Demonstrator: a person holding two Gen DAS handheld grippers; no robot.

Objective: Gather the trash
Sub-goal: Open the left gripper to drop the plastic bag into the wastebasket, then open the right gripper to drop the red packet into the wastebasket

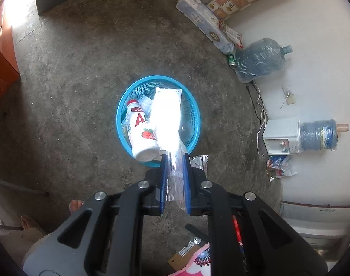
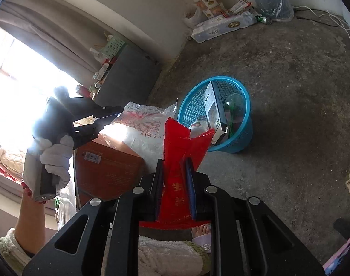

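Red wrapper (image 2: 175,161) clamped between right tongs (image 2: 174,161), closest thing in right wrist view, held up short of the blue basket (image 2: 244,138). Left tongs (image 1: 175,158) clamped on clear plastic bag (image 1: 168,119), bag hanging over basket rim, glare washes out most of it so contents unclear. Basket on concrete floor (image 1: 71,80) already holds strawberry drink bottle (image 1: 141,133), a box (image 2: 215,105), clear bottle (image 2: 234,102). Step in hand, my read: drop bag in. Do it well: centre bag over opening before releasing, lower so it doesn't catch rim. Wrapper next. More litter by far wall (image 1: 279,164).
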